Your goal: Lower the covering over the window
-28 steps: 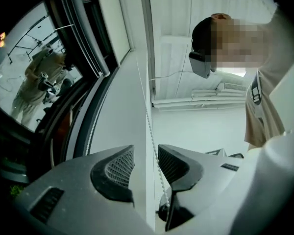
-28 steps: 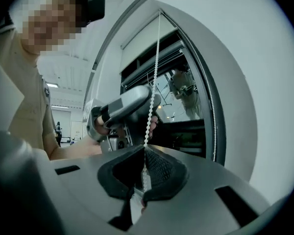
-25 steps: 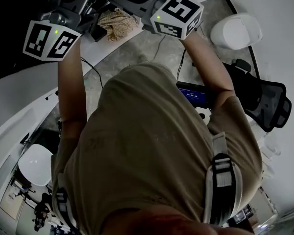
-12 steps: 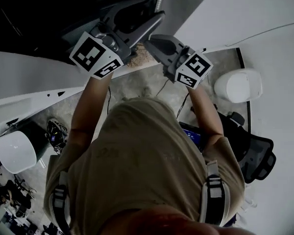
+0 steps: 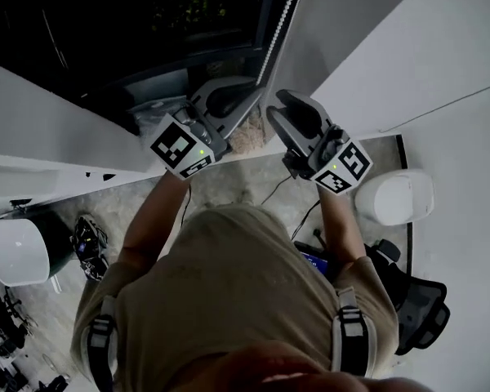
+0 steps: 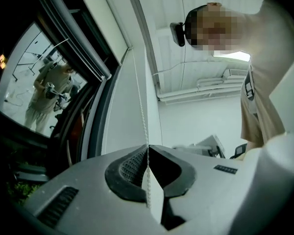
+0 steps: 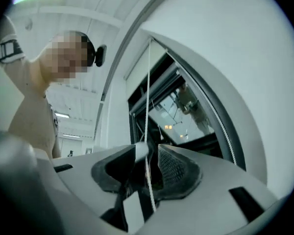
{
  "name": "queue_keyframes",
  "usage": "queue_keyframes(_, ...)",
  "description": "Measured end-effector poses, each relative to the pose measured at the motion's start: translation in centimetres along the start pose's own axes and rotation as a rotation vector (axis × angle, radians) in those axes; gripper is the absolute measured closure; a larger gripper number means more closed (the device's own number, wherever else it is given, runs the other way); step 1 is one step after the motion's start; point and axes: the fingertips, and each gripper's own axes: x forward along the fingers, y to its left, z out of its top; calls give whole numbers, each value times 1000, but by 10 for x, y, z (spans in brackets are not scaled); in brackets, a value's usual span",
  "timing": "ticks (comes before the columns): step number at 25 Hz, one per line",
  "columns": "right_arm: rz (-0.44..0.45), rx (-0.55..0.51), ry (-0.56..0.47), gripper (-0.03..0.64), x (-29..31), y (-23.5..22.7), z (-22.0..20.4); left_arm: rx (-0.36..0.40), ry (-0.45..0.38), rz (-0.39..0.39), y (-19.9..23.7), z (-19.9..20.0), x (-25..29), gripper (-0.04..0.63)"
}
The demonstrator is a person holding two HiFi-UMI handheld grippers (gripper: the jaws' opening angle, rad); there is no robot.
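A white bead chain [image 5: 282, 21] hangs along the right edge of the dark window [image 5: 171, 23]. In the left gripper view the chain [image 6: 140, 102] runs down from the rolled-up blind [image 6: 76, 45] into my left gripper [image 6: 147, 150]. Its jaws have just been closing and now pinch the chain. My right gripper [image 7: 148, 153] has just been opening; its jaws stand apart. The chain [image 7: 148, 87] passes loosely between them, with a white connector at one pad. In the head view the left gripper [image 5: 247, 96] and right gripper [image 5: 279, 104] sit side by side below the chain.
A white sill [image 5: 57, 129] runs under the window, with a crumpled tan cloth [image 5: 247, 140] just below the grippers. On the floor are a round white bin [image 5: 396, 198], a black office chair [image 5: 420, 309] and a white round seat [image 5: 16, 251].
The view has tilted up to the window and chain. Both grippers now sit close together at the chain. The left jaws have closed on it and the right jaws have spread.
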Motion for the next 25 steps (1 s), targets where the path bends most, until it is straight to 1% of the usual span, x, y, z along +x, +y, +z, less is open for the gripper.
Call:
queue_keyframes(1, -7, -20, -43, 488, 1, 2, 15, -11, 18, 2, -3, -11, -5, 571)
queue_keyframes(2, -13, -45, -57, 488, 3, 8, 22, -32, 34, 0, -10, -22, -10, 572)
queue_keyframes(4, -31, -82, -40, 488, 9, 20, 28, -71, 62, -13, -29, -37, -17, 572)
queue_keyframes(6, -74, -92, -30, 488, 16, 22, 35, -81, 76, -36, -46, -40, -18, 571)
queue_keyframes(7, -96, -89, -37, 505, 21, 20, 41, -76, 76, -49, -50, -40, -17, 571)
queue_keyframes(8, -108, -89, -42, 571, 25, 17, 46, -70, 72, -59, -52, -38, -16, 571)
queue_keyframes(9, -111, -98, -44, 594, 29, 15, 49, -73, 63, -66, -52, -36, -17, 571)
queue_keyframes(10, -115, -119, -46, 603, 30, 12, 49, -88, 47, -71, -50, -33, -20, 571)
queue_keyframes(11, -125, -148, -43, 604, 29, 8, 46, -120, 21, -73, -45, -28, -25, 571)
queue_keyframes(12, -138, -171, -25, 606, 27, 3, 38, -164, -16, -69, -38, -22, -30, 538)
queue_keyframes(13, -144, -172, 15, 606, 24, -4, 24, -201, -56, -54, -27, -13, -35, 431)
queue_keyframes(14, -140, -148, 68, 606, 21, -9, 6, -210, -88, -30, -15, -1, -36, 422)
queue_keyframes(15, -130, -113, 117, 606, 18, -12, -12, -186, -105, -5, -5, 12, -32, 422)
queue_keyframes(16, -118, -86, 151, 606, 15, -12, -25, -142, -103, 12, 2, 24, -23, 422)
queue_keyframes(18, -88, -79, 167, 606, 14, -5, -33, -45, -63, 21, 6, 43, 4, 422)
queue_keyframes(20, -51, -100, 162, 606, 16, 5, -29, 20, -19, -2, 1, 51, 31, 422)
queue_keyframes(21, -29, -105, 163, 606, 15, 9, -29, 31, -7, -20, -5, 51, 40, 523)
queue_keyframes(22, -1, -101, 162, 606, 12, 12, -29, 29, -3, -33, -10, 49, 45, 568)
queue_keyframes(23, 34, -83, 157, 606, 8, 15, -29, 25, -3, -30, -14, 47, 47, 571)
queue_keyframes(24, 70, -50, 141, 604, 4, 17, -26, 31, 0, -11, -15, 43, 47, 572)
queue_keyframes(25, 94, -12, 114, 589, -1, 17, -21, 52, 13, 18, -14, 37, 46, 572)
